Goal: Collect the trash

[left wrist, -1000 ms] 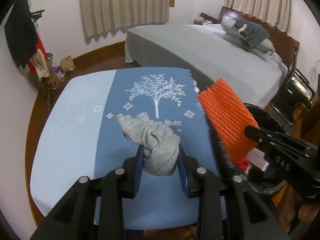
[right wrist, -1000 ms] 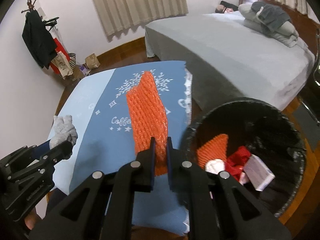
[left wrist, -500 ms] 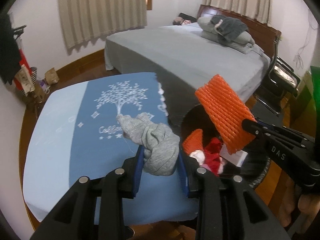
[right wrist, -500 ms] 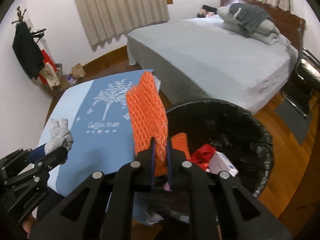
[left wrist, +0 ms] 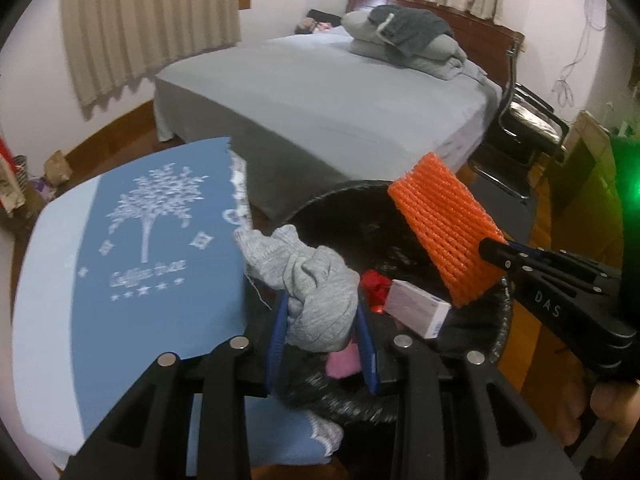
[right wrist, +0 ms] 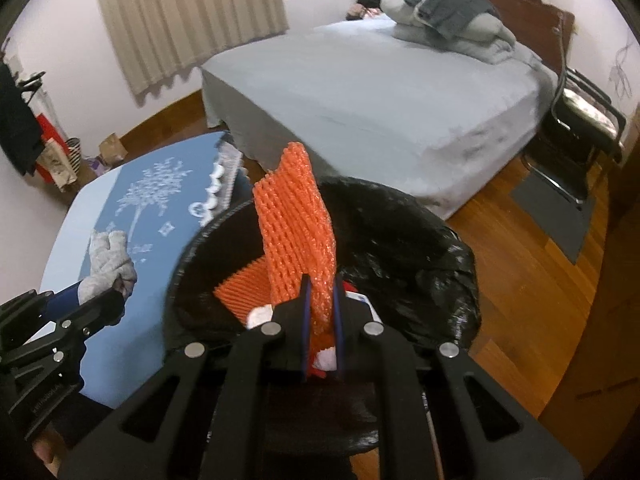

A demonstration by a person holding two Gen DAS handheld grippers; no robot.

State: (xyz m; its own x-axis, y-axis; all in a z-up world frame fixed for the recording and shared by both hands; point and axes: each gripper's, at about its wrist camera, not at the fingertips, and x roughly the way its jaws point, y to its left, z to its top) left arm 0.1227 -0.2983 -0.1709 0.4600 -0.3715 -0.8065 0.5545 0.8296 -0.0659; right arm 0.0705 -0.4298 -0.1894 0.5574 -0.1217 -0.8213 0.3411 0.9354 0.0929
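Observation:
My left gripper [left wrist: 322, 320] is shut on a crumpled grey cloth [left wrist: 316, 288], held at the near left rim of the black-lined trash bin [left wrist: 496, 344]. My right gripper [right wrist: 320, 300] is shut on an orange foam net [right wrist: 298, 216] and holds it upright over the bin [right wrist: 452, 264]. The net also shows in the left wrist view [left wrist: 444, 224]. The grey cloth shows at the left of the right wrist view [right wrist: 108, 264]. Inside the bin lie another orange net [right wrist: 240, 288], a red wrapper [left wrist: 374, 284], a white box [left wrist: 416, 306] and a pink scrap [left wrist: 344, 360].
A table with a blue tree-print cloth [left wrist: 132, 248] stands left of the bin. A grey bed [left wrist: 320, 96] lies behind, with folded bedding [left wrist: 408, 40] on it. A black chair [right wrist: 580, 120] stands at the right on the wooden floor [right wrist: 540, 248].
Both grippers have moved right, off the table towards the bin. The orange net now hangs over the bin's inside and the grey cloth has reached its rim.

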